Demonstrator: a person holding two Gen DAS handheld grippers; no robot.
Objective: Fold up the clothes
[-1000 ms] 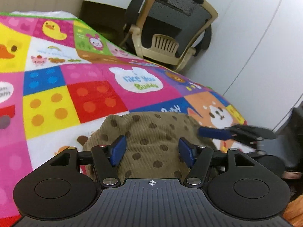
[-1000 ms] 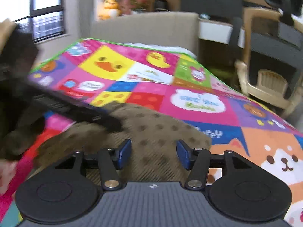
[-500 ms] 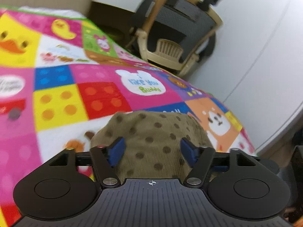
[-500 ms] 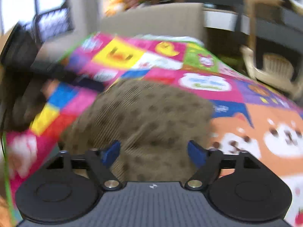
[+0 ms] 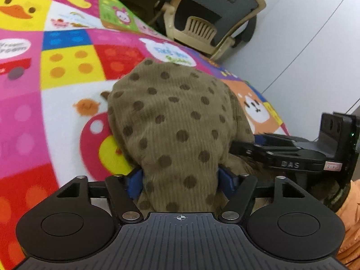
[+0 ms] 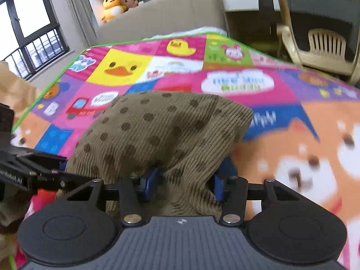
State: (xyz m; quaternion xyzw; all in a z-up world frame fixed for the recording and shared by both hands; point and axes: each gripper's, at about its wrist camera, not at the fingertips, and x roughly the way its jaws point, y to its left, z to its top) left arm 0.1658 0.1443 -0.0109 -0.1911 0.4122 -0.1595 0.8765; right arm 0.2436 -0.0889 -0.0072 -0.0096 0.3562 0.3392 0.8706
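Both claws, left claw (image 5: 180,181) and right claw (image 6: 183,183), have just closed on the garment (image 5: 177,117) (brown, dotted).

Left claw (image 5: 180,180): matte black body with a ribbed centre plate bearing a small white crosshair mark, a round black disc at 7 and at 5 o'clock, two angled black links each pinned by a silver screw, and blue pads (image 5: 134,183) on the fingers. Right claw (image 6: 181,183) is built the same, with blue pads (image 6: 149,183). Seen from the side at 3 o'clock in the left view, it shows white "DAS" lettering, a small label and a green light. An orange sleeve (image 5: 351,220) shows at 4 o'clock.
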